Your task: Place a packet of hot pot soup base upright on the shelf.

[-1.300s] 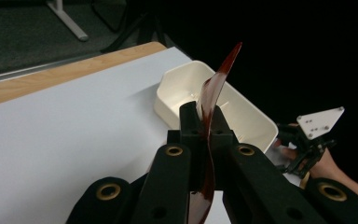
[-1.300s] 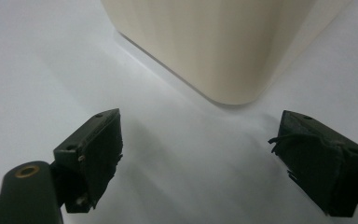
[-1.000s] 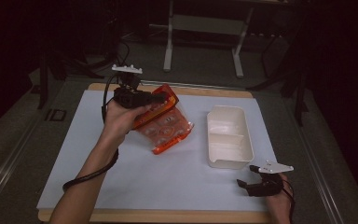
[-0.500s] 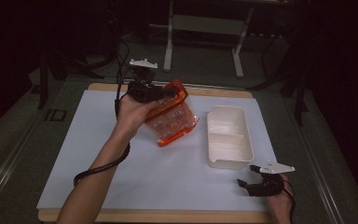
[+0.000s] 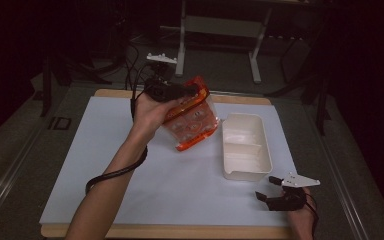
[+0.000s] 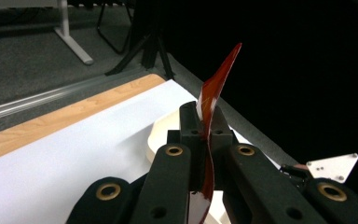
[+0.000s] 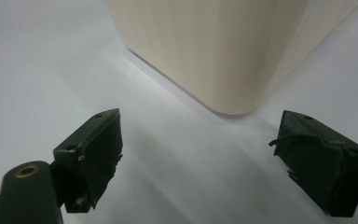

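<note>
An orange see-through lid (image 5: 192, 122) hangs tilted above the white mat, just left of the cream two-compartment box (image 5: 245, 145). My left gripper (image 5: 195, 92) is shut on the lid's top edge. In the left gripper view the jaws pinch the thin orange lid (image 6: 216, 88) at its rim, left gripper (image 6: 204, 121), with the cream box (image 6: 161, 135) below. My right gripper (image 5: 267, 189) rests open on the mat near the box's near right corner. In the right gripper view the right gripper (image 7: 200, 154) stands wide apart before the cream box (image 7: 223, 46), holding nothing.
A white mat (image 5: 105, 165) covers a wooden-edged table (image 5: 130, 231). A cable (image 5: 115, 172) trails from the left gripper along the forearm. Desk legs (image 5: 182, 35) and dark stands are on the floor beyond the far edge.
My left hand has carried the orange lid to the right and slightly up, closer to the cream box. The right gripper has stayed where it was.
</note>
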`<state>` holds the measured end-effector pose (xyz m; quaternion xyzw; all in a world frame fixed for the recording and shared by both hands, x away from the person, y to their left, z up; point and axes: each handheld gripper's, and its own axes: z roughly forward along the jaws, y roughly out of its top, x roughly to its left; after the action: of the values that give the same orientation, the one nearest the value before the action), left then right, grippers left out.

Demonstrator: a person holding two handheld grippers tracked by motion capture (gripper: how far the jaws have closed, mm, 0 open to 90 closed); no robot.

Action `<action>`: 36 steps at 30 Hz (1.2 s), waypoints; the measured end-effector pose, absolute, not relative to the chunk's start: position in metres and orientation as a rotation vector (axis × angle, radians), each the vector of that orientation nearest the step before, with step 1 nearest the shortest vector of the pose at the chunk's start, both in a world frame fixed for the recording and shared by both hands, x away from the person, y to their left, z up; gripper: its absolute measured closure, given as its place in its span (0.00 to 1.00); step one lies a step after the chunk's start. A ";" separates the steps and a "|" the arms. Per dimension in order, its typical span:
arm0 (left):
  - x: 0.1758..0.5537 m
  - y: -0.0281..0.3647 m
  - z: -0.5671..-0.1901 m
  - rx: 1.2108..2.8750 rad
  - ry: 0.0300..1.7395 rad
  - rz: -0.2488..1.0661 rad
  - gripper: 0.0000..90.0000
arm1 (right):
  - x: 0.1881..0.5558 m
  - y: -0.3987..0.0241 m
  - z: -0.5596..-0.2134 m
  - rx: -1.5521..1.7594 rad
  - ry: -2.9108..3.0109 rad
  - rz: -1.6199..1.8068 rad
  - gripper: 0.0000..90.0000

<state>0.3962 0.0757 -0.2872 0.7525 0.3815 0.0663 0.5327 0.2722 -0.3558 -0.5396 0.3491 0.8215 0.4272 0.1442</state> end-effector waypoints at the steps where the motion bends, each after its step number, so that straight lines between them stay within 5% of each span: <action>1: 0.397 0.075 -0.286 1.794 0.910 0.160 1.00 | 0.272 -0.356 -0.539 1.007 2.364 1.235 0.16; 36: 0.423 0.035 -0.270 1.801 0.965 0.169 1.00 | 0.267 -0.358 -0.540 0.979 2.322 1.268 0.12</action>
<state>0.4233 0.0350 -0.2703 0.7508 0.4023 0.0704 0.5191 0.2670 -0.3579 -0.5405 0.3424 0.8127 0.4436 0.1597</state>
